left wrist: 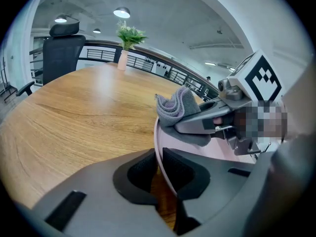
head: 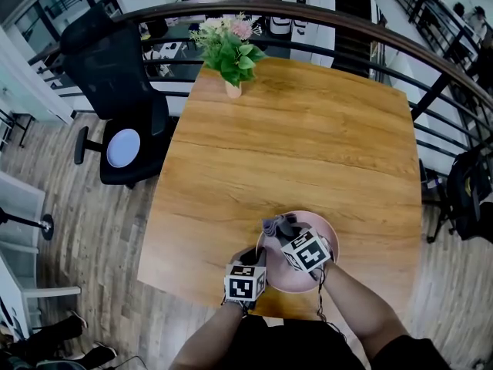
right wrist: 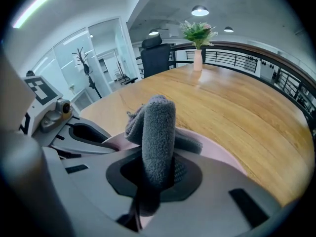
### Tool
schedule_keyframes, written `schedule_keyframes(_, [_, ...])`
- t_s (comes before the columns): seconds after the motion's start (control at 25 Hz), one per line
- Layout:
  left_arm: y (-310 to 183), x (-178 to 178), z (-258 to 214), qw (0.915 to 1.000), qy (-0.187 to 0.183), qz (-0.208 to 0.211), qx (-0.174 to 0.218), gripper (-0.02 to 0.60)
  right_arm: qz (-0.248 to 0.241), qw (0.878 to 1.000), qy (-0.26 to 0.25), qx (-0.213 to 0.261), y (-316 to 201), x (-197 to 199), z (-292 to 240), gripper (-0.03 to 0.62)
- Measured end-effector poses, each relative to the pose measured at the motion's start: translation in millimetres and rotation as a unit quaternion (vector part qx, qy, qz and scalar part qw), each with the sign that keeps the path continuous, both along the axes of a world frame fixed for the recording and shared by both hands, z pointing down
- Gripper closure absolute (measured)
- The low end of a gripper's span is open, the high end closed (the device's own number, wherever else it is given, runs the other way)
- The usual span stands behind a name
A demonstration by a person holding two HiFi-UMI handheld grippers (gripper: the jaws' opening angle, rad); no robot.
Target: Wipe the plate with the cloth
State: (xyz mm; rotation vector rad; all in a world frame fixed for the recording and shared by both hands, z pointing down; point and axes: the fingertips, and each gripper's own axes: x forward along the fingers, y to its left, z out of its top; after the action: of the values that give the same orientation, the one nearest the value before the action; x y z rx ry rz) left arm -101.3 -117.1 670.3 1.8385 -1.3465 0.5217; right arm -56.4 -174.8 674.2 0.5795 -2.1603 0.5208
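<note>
A pink plate [head: 326,230] lies near the front edge of the wooden table [head: 293,145]. My left gripper [head: 258,257] is shut on its left rim; in the left gripper view the thin rim [left wrist: 158,144] runs between the two dark pads of the gripper [left wrist: 159,169]. My right gripper [head: 291,234] hangs over the plate, shut on a bunched grey cloth [head: 278,226]. From the right gripper [right wrist: 157,174], the cloth [right wrist: 158,135] stands up in a thick roll with the plate [right wrist: 219,157] beneath it. The cloth [left wrist: 175,107] sits just above the plate's far rim.
A vase of flowers [head: 231,56] stands at the table's far left corner. A black office chair [head: 115,91] with a white disc [head: 123,147] on its seat is left of the table. A dark railing [head: 431,60] curves round the far and right sides.
</note>
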Motion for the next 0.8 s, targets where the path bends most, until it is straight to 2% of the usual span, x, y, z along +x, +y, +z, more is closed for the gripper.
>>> schedule_keyframes(0.48, [0,-1,0,1.0000,0.001,-0.001,0.001,0.523,0.054,0.997,0.062,-0.009,-30,62,2,0.540])
schedule_keyframes(0.8, [1,-2,0,1.0000,-0.002,-0.004,0.002,0.523,0.073,0.993,0.093,-0.023,-22,101,-2,0.540])
